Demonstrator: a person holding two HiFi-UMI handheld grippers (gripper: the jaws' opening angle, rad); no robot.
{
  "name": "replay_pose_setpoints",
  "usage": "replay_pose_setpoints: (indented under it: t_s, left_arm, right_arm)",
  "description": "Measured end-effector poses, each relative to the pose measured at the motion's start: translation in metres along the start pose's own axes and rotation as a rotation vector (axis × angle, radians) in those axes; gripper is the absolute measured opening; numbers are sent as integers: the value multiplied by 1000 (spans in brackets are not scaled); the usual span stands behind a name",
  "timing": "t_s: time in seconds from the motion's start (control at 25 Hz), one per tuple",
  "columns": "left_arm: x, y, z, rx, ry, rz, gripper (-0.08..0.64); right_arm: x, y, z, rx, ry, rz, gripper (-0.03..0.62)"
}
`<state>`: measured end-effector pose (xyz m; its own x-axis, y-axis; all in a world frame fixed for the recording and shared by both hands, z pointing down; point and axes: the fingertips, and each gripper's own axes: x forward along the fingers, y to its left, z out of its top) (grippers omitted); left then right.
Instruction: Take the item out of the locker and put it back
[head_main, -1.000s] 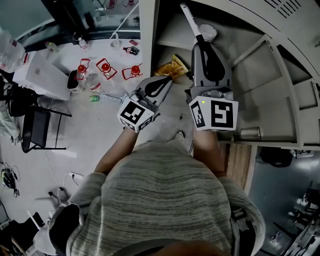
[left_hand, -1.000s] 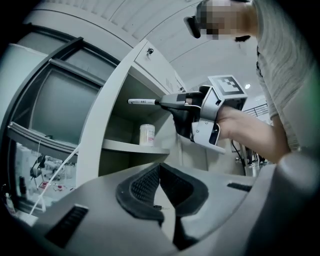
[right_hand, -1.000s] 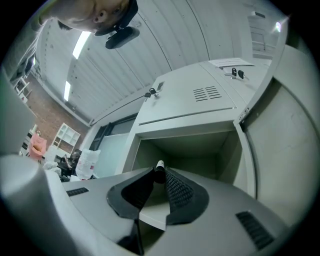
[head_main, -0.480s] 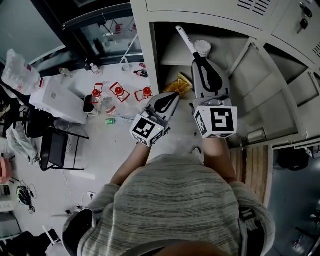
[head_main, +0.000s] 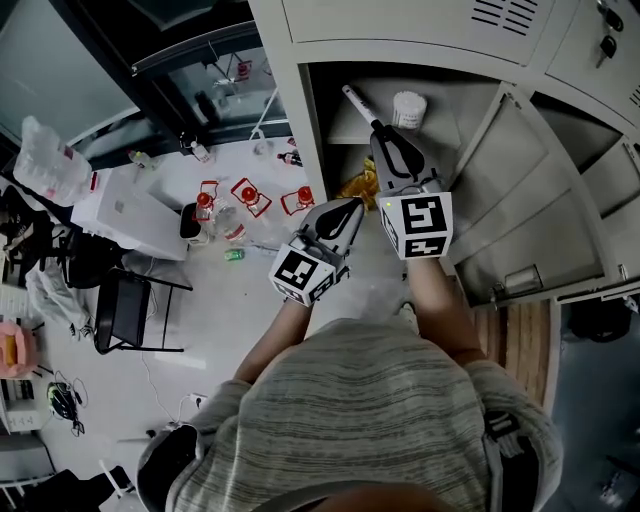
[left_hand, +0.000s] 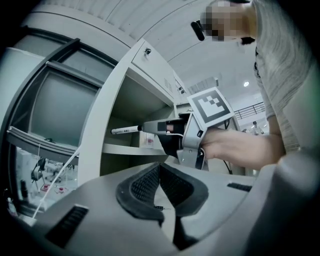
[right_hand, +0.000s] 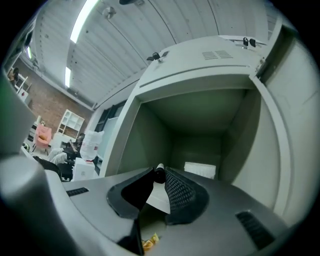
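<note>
At the locker (head_main: 400, 52) mouth, the pen (head_main: 357, 104) in right gripper (head_main: 378, 128) clears both walls.

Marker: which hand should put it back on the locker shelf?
Right. The right gripper is clamped on the marker, which points into the open locker, just above the shelf. The left gripper has its jaws together on nothing and sits outside the locker.
</note>
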<state>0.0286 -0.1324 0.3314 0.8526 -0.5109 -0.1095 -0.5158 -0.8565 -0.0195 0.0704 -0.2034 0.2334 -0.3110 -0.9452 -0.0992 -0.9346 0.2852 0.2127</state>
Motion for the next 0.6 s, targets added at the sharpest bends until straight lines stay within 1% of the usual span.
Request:
replay_pose_setpoints:
  t_s: [0.28, 0.6]
  left_arm:
    - [2, 10, -10, -20, 15, 15, 8]
    - [7, 19, -20, -53, 20, 29, 8]
  right_arm:
    - [21, 11, -22, -6, 64, 37, 81]
    - [32, 14, -38, -34, 112, 45, 83]
